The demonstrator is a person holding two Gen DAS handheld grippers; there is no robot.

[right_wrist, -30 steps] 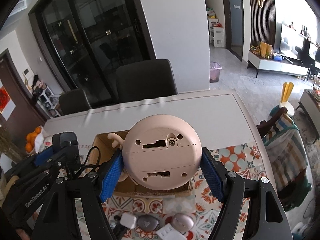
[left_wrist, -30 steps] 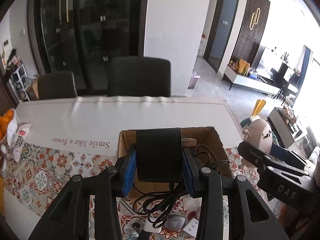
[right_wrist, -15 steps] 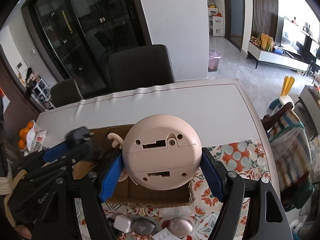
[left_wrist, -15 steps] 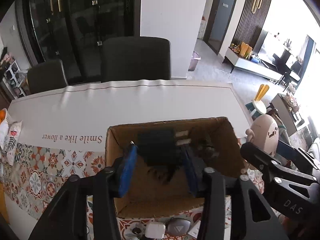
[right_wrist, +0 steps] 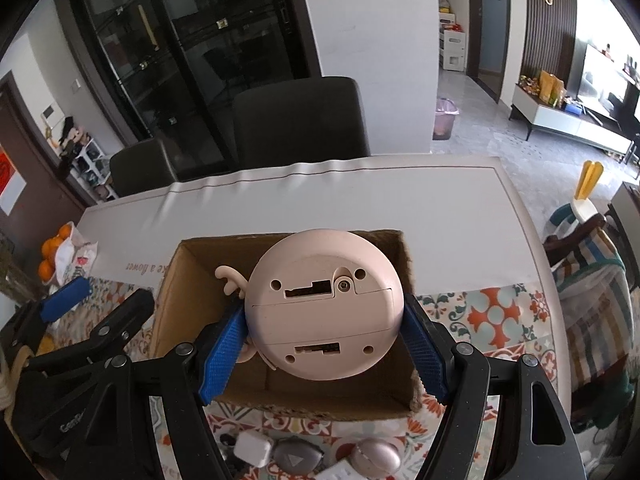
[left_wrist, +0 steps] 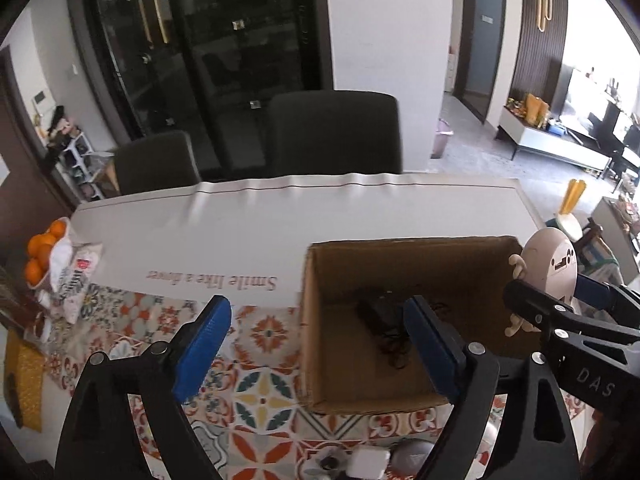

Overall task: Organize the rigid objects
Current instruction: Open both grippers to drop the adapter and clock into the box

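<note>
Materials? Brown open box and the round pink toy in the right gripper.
Brown open box: looks like corrugated cardboard, matte, with raw frayed edges. Round pink toy: apparently moulded hard plastic, smooth satin, with seam lines, a screw and slots in its base.

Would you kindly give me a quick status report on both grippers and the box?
Left gripper opening, nothing between its pads. Black adapter lies in the cardboard box. Right gripper shut on the pink toy, above the box. Nothing in the way.
</note>
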